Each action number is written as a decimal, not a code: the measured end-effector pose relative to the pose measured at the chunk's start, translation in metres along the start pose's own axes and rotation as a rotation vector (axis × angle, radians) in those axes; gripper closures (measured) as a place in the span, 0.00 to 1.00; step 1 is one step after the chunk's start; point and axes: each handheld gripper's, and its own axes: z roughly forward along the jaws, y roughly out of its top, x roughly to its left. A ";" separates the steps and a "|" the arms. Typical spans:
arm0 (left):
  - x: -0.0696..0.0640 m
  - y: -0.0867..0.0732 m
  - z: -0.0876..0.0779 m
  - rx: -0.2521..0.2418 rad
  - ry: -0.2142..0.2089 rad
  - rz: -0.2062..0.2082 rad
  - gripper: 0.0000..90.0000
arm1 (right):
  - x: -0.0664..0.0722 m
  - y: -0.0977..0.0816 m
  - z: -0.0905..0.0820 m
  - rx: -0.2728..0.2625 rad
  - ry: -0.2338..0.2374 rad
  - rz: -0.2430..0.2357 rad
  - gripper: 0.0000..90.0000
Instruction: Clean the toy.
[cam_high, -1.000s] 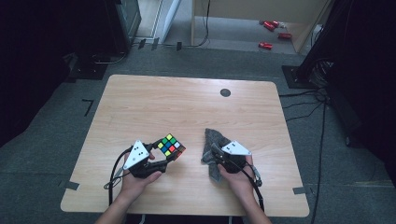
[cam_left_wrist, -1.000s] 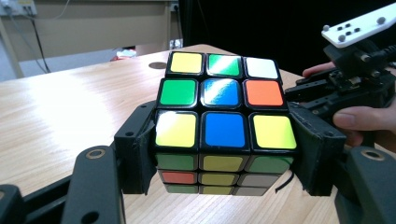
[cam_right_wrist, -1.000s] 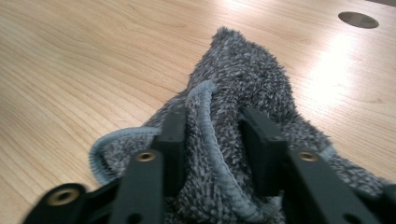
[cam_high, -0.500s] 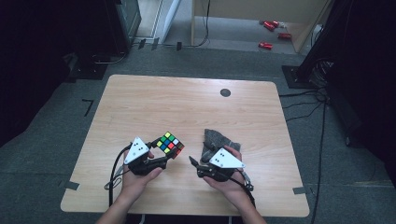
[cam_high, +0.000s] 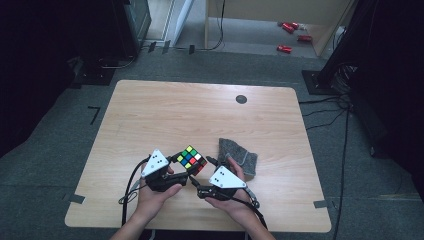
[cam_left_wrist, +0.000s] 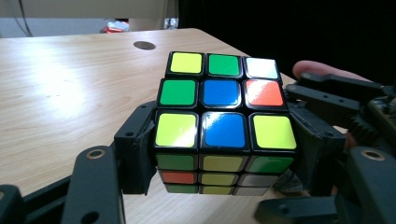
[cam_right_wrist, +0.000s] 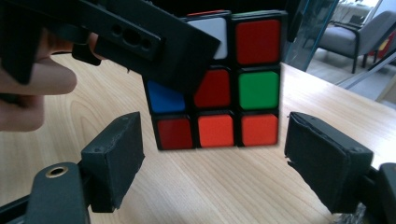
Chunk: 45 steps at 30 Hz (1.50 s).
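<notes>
A scrambled puzzle cube (cam_high: 191, 159) is held just above the wooden table (cam_high: 200, 110), near its front edge. My left gripper (cam_high: 186, 170) is shut on it. In the left gripper view the pads press the sides of the cube (cam_left_wrist: 224, 126), whose top face shows yellow, green, blue, white and orange tiles. My right gripper (cam_high: 202, 186) is right of the cube and points at it. Its jaws have just been opening, and in the right gripper view its pads (cam_right_wrist: 116, 154) stand wide apart. The cube (cam_right_wrist: 238, 79) hangs beyond them, untouched.
A crumpled grey cloth (cam_high: 239, 156) lies on the table just right of the cube, behind my right hand. A small black round spot (cam_high: 241, 99) marks the far side of the tabletop. The other gripper's black jaw (cam_right_wrist: 135, 37) crosses the top left of the right gripper view.
My right gripper has left the grey cloth and moved left to the cube, its jaws now wider. The cloth lies uncovered. The left gripper with the cube shifted slightly right.
</notes>
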 end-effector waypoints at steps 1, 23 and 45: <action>-0.002 0.000 0.001 0.002 -0.006 -0.002 0.39 | 0.001 0.000 0.000 -0.003 -0.009 -0.009 0.23; 0.018 -0.003 -0.008 -0.039 -0.044 0.141 0.20 | -0.025 0.004 -0.014 0.045 -0.020 0.035 0.38; 0.006 -0.030 0.009 -0.014 0.020 0.497 0.19 | -0.033 0.024 -0.025 0.177 0.157 0.268 0.38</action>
